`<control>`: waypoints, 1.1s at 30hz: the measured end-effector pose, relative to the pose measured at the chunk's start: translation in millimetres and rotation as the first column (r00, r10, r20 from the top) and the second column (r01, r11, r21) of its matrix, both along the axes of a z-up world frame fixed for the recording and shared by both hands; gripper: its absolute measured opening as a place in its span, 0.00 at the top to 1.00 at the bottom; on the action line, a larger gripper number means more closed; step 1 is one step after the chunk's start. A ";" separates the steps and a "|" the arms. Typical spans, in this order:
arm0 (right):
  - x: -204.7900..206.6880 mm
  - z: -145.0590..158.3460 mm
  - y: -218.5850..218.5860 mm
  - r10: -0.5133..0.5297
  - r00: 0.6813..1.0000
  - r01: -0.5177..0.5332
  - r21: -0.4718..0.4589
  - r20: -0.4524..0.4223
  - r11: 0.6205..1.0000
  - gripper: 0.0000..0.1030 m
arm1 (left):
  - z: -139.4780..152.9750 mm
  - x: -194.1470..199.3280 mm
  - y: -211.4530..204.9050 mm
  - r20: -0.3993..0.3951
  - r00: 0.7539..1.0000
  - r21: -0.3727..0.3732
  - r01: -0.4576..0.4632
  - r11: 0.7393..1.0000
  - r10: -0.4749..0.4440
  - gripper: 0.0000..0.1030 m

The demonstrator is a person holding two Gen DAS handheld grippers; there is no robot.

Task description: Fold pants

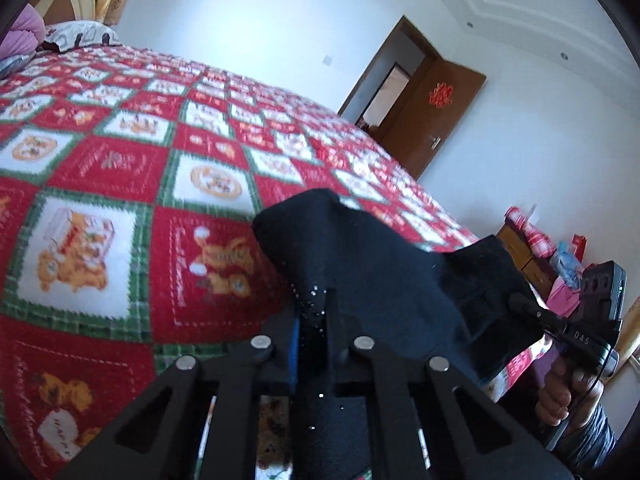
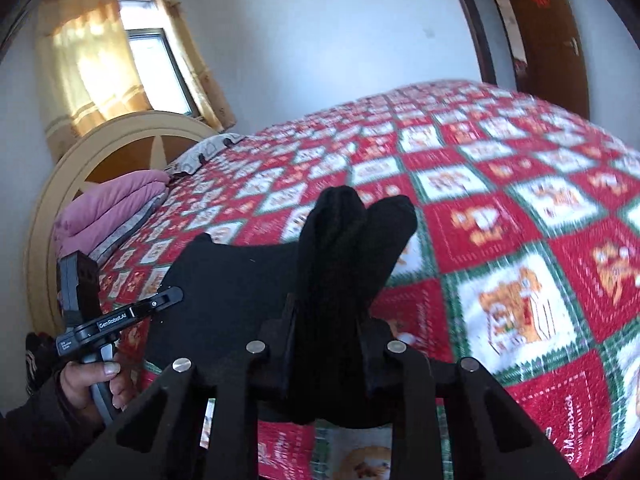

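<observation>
The black pants (image 1: pixel 372 264) hang between both grippers, lifted above the bed. My left gripper (image 1: pixel 314 312) is shut on one edge of the pants, cloth bunched between its fingers. My right gripper (image 2: pixel 328 312) is shut on the other edge, with two black folds of the pants (image 2: pixel 352 232) sticking up past the fingers. In the left wrist view the right gripper (image 1: pixel 520 300) pinches the cloth at the right. In the right wrist view the left gripper (image 2: pixel 176 292) holds the cloth at the left.
The bed carries a red, white and green patterned quilt (image 1: pixel 120 168). A pink folded blanket (image 2: pixel 112 208) and a pillow (image 2: pixel 208 152) lie by the headboard (image 2: pixel 100 148). A brown door (image 1: pixel 432 112) stands open. Clutter sits on a wooden cabinet (image 1: pixel 528 248) beside the bed.
</observation>
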State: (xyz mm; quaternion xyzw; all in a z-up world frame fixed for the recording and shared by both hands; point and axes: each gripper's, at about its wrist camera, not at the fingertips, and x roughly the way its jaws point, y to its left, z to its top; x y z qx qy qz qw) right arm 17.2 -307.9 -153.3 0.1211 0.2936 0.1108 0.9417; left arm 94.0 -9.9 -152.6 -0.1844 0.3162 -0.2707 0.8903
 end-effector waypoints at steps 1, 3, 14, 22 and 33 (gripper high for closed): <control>0.0 4.3 2.9 0.006 1.000 -0.006 -0.001 0.010 1.000 0.76 | 4.5 -1.3 2.2 0.013 1.000 -0.004 -0.007 1.000 0.007 0.90; 2.8 12.8 9.1 0.023 0.999 -0.023 0.001 0.025 1.000 0.76 | 12.6 -2.4 8.1 0.036 0.999 -0.011 -0.024 1.000 0.025 0.90; 92.5 37.6 75.7 0.175 0.985 -0.175 0.004 0.010 0.985 0.76 | 43.6 15.4 88.1 0.115 0.974 0.018 -0.196 0.980 0.193 0.90; 185.7 38.4 161.4 0.302 0.953 -0.302 0.011 -0.022 0.953 0.76 | 43.7 27.3 156.1 0.126 0.926 0.063 -0.365 0.929 0.356 0.90; 259.7 -13.8 222.0 0.334 0.927 -0.339 0.002 -0.173 0.941 0.74 | -9.7 31.6 177.9 0.008 0.910 0.121 -0.412 0.903 0.414 0.83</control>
